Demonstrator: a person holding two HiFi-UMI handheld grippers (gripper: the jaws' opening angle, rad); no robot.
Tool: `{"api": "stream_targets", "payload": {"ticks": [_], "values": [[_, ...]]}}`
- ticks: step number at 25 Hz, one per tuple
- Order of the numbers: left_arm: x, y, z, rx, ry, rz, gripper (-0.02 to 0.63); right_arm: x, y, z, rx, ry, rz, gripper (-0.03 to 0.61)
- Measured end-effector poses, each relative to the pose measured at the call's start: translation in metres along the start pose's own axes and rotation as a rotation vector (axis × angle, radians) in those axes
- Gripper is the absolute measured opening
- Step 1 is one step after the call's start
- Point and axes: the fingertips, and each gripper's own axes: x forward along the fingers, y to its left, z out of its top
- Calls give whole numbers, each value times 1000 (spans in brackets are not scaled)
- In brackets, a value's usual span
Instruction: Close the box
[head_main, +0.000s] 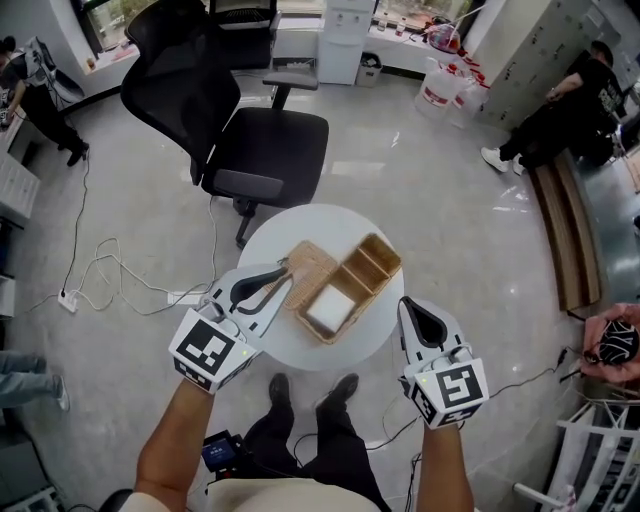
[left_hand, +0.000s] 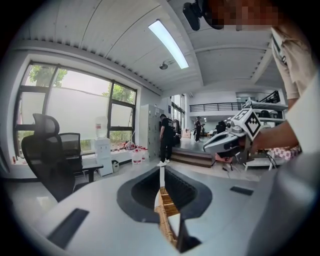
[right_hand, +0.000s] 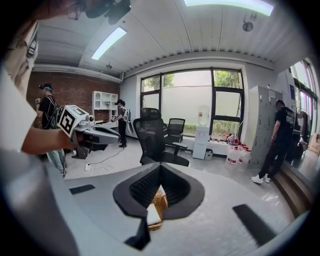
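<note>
An open wicker box (head_main: 368, 268) with compartments lies on a small round white table (head_main: 335, 218); one compartment holds a white block (head_main: 330, 308). Its flat wicker lid (head_main: 312, 262) is folded out to the left. My left gripper (head_main: 284, 269) is shut, its tips at the lid's left edge, with nothing visibly between them. In the left gripper view the closed left gripper (left_hand: 161, 172) shows wicker (left_hand: 167, 220) below the tips. My right gripper (head_main: 406, 303) is shut and empty, just off the table's right side. The right gripper view shows the right gripper (right_hand: 160, 167) above the box (right_hand: 159, 202).
A black office chair (head_main: 262, 150) stands right behind the table. White cables and a power strip (head_main: 68, 299) lie on the floor to the left. A wooden bench (head_main: 570, 235) and a person (head_main: 565, 115) are at the right. My legs are under the table's near edge.
</note>
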Motion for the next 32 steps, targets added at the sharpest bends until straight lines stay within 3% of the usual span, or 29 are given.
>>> {"api": "stream_targets", "payload": {"ticks": [5, 14, 19, 28, 32], "values": [[8, 5, -35, -45, 51, 14, 31, 15, 0, -20, 12, 22, 9, -8], [20, 10, -133, -186, 154, 51, 31, 35, -4, -57, 25, 51, 17, -6], [24, 17, -186, -318, 210, 96, 31, 43, -8, -71, 24, 67, 15, -6], [33, 38, -263, -580, 238, 180, 34, 61, -10, -91, 30, 91, 29, -6], [38, 41, -282, -720, 206, 180, 109, 67, -8, -99, 28, 116, 38, -6]]}}
